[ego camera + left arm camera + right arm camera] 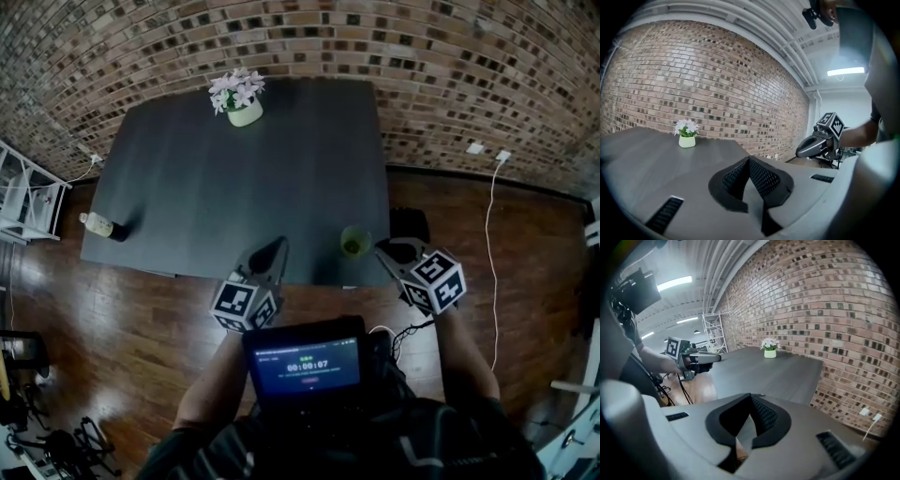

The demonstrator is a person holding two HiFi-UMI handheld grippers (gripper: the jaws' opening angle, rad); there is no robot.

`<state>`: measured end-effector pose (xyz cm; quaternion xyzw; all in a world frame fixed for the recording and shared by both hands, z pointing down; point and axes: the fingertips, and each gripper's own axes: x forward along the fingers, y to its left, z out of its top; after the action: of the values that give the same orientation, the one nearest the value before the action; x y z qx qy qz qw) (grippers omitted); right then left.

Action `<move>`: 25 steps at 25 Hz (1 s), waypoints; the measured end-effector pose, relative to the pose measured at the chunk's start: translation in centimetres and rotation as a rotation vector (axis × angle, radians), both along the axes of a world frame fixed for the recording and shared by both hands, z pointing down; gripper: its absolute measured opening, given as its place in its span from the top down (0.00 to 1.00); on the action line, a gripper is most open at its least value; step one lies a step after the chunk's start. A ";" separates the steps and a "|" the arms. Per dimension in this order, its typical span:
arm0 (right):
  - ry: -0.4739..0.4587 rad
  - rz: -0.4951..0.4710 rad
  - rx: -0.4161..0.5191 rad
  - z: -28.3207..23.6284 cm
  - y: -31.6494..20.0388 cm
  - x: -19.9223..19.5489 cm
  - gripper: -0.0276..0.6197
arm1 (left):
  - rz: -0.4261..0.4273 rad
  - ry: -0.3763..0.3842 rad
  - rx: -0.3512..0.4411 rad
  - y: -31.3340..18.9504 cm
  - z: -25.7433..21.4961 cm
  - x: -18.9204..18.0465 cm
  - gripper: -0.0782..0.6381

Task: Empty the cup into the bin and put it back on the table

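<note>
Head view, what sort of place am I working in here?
Probably a converted industrial workspace or lab: it has a bare brick wall, a wooden floor and ceiling strip lights.

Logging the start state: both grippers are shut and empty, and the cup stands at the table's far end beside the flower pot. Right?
No: the head view shows the cup at the near edge of the table, by the right gripper, far from the flower pot. The rest holds.
</note>
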<state>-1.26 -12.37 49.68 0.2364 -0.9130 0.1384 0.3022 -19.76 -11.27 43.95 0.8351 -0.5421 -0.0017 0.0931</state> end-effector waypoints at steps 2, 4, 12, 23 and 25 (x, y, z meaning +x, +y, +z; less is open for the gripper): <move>0.021 -0.015 -0.002 0.5 -0.3 -0.3 0.95 | -0.005 0.010 0.002 -0.3 0.1 -0.1 0.90; 0.036 -0.024 -0.016 1.0 -0.5 -0.5 0.95 | -0.007 0.009 -0.008 -0.7 0.5 -0.1 0.90; 0.060 -0.014 -0.055 2.8 -1.1 -0.6 0.95 | 0.034 0.005 -0.037 -1.9 1.9 1.1 0.90; 0.029 -0.028 -0.109 5.0 -1.4 -0.5 0.61 | 0.025 0.056 -0.104 -2.6 4.2 2.1 0.90; 0.026 -0.037 -0.127 5.6 -1.3 -0.8 0.48 | 0.025 0.052 -0.118 -2.6 4.5 2.1 0.90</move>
<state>-2.05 -13.70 55.32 0.2017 -0.9027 0.1873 0.3308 -17.65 -13.87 48.41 0.8345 -0.5282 0.0097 0.1564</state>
